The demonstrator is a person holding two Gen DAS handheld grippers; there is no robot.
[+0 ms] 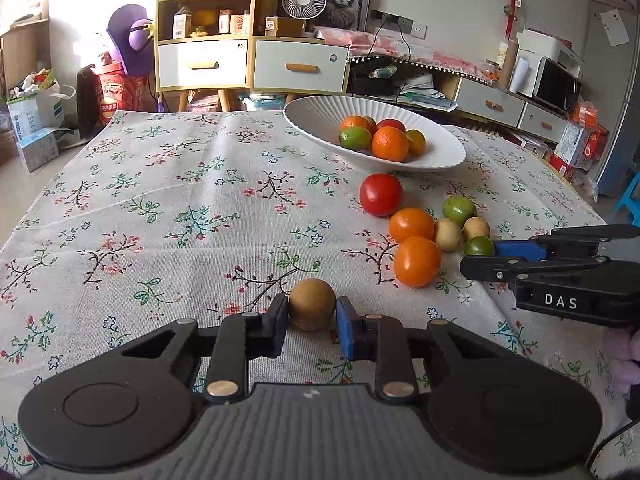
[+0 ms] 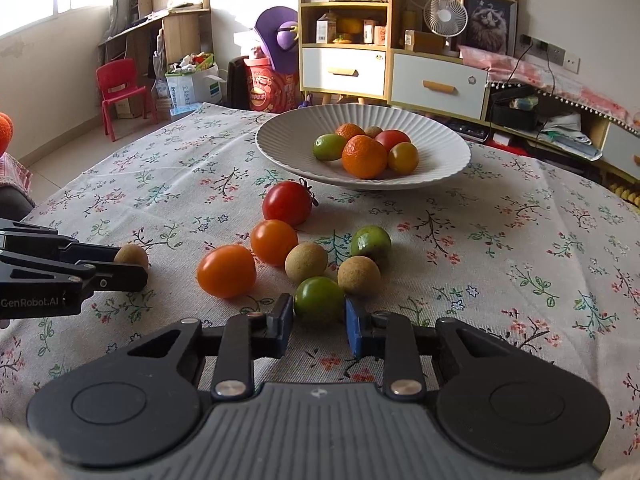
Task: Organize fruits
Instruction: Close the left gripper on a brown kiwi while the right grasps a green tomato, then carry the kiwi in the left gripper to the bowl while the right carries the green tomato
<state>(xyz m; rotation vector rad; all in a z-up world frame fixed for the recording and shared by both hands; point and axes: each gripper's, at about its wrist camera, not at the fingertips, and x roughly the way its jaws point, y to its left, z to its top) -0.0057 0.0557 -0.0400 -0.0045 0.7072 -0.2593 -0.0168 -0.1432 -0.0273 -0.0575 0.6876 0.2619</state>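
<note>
My left gripper (image 1: 312, 314) is shut on a small brown round fruit (image 1: 312, 303) resting on the flowered tablecloth; the same fruit (image 2: 131, 255) shows in the right wrist view at that gripper's tip. My right gripper (image 2: 319, 309) is shut on a green fruit (image 2: 319, 300), seen from the left as a green ball (image 1: 479, 245) at its fingertips. Loose beside them lie a red tomato (image 2: 287, 203), two orange tomatoes (image 2: 226, 271), two brown fruits (image 2: 306, 262) and another green fruit (image 2: 371, 242). A white ribbed bowl (image 2: 292, 138) holds several fruits.
The flowered tablecloth (image 1: 160, 208) covers the whole table, with the bowl at the far side. Behind the table stand wooden shelves with drawers (image 1: 208, 64) and a low cabinet (image 1: 492, 104). A red child's chair (image 2: 120, 92) stands on the floor at the left.
</note>
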